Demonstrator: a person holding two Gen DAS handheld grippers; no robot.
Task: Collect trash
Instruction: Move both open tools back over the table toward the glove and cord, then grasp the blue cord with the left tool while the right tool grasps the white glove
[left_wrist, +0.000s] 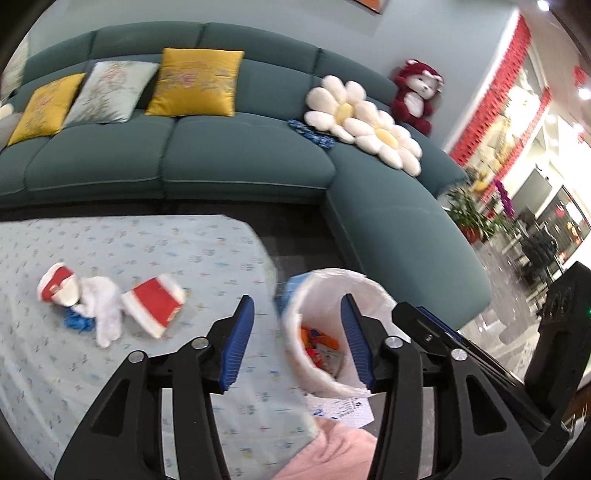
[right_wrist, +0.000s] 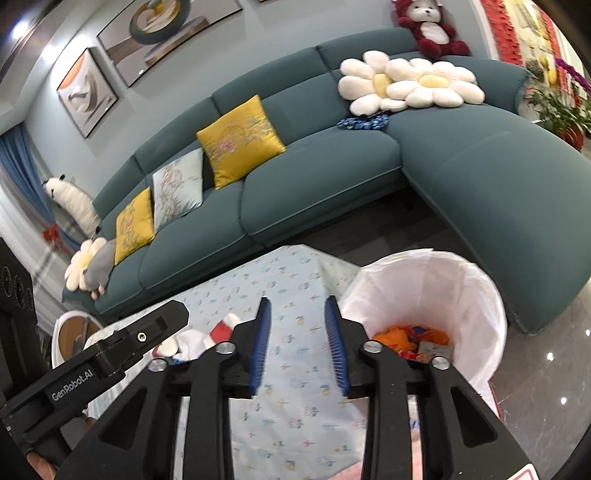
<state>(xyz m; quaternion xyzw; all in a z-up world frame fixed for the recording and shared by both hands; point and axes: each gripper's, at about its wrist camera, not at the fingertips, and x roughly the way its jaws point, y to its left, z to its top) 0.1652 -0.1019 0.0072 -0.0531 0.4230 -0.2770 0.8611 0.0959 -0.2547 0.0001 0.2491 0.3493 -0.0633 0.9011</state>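
The left tongs (left_wrist: 297, 343) stand apart with nothing between them, hanging over the table's edge and the rim of the bin (left_wrist: 295, 332). The right tongs (right_wrist: 298, 343) are also apart and empty, above the patterned cloth of the table (right_wrist: 295, 424). The bin, lined with a white bag, stands just beside the table and holds orange wrappers (right_wrist: 397, 338). Trash lies on the table, well apart from the left tongs: two crushed red and white cups (left_wrist: 153, 306), a white tissue (left_wrist: 105, 306) and a blue scrap (left_wrist: 75, 321). Beyond stands a green sofa (left_wrist: 240, 162) with cushions (left_wrist: 195, 83), flower pillows (left_wrist: 369, 125) and a red plush bear (left_wrist: 415, 96)
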